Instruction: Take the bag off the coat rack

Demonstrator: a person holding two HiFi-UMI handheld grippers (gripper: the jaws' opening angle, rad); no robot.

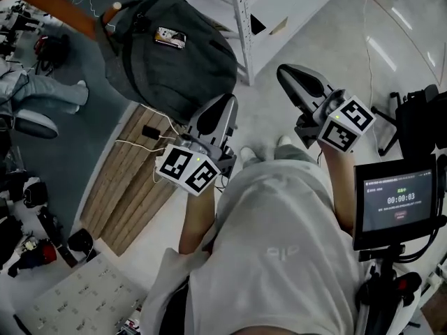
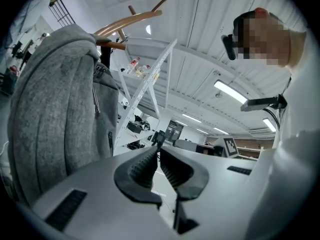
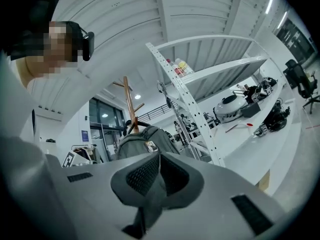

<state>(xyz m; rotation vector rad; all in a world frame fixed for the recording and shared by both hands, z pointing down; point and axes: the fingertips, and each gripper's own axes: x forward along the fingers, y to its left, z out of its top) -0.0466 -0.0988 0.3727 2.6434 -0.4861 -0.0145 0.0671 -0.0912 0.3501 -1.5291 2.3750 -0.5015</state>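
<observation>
A dark grey backpack [image 1: 171, 54] hangs from a wooden coat rack [image 1: 56, 5] at the upper left of the head view. My left gripper [image 1: 222, 107] is shut and empty, its tips just below the bag's lower right corner, with contact unclear. In the left gripper view the bag [image 2: 55, 109] fills the left side, beside the closed left gripper [image 2: 159, 149], with the rack's pegs [image 2: 130, 21] above. My right gripper [image 1: 285, 74] is shut, empty and further right, apart from the bag. Its own view shows the bag [image 3: 145, 139] and the rack's pole [image 3: 130, 104] ahead of the right gripper [image 3: 159, 156].
A white metal shelf unit [image 1: 241, 19] stands right behind the bag. A slatted wooden panel [image 1: 133, 180] with cables lies on the floor below it. A small screen [image 1: 398, 201] sits at the right. Another person's leg [image 1: 42, 93] and clutter line the left edge.
</observation>
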